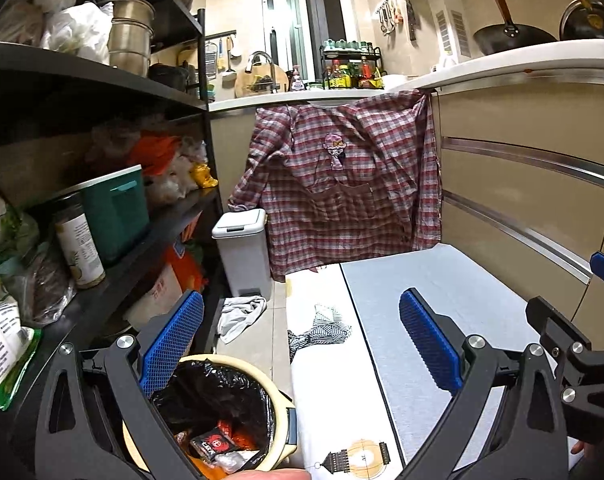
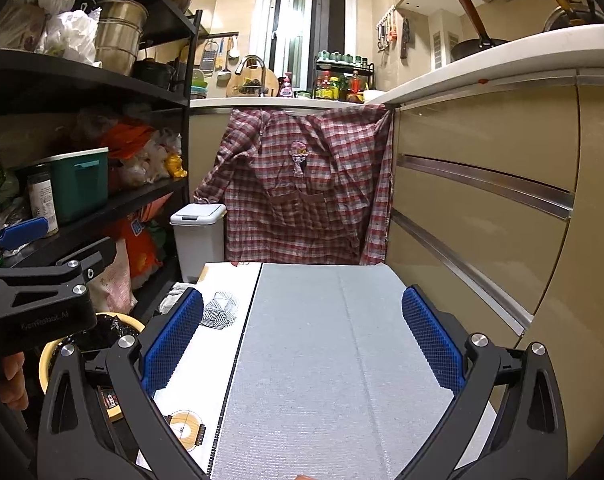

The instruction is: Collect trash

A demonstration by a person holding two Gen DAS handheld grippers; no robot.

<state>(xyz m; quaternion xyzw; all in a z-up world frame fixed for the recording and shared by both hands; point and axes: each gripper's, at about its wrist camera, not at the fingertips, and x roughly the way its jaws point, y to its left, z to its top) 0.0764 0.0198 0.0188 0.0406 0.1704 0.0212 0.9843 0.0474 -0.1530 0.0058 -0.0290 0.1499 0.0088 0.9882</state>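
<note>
Left wrist view: upright trash bin (image 1: 279,420), mouth upward, beside both grippers' wide, empty fingers (image 1: 169,340).

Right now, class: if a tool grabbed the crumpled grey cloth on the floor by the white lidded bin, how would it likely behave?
The grey cloth lies in loose folds, so it is probably floppy and would drape. It looks thin, so likely light. Crumpled flat on the floor tiles, it should neither roll nor tip.

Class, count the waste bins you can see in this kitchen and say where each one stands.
2. A white lidded bin stands on the floor beside the hanging plaid shirt; a cream round bin with a black liner sits near the camera, left of the table. Others may be hidden.
</note>
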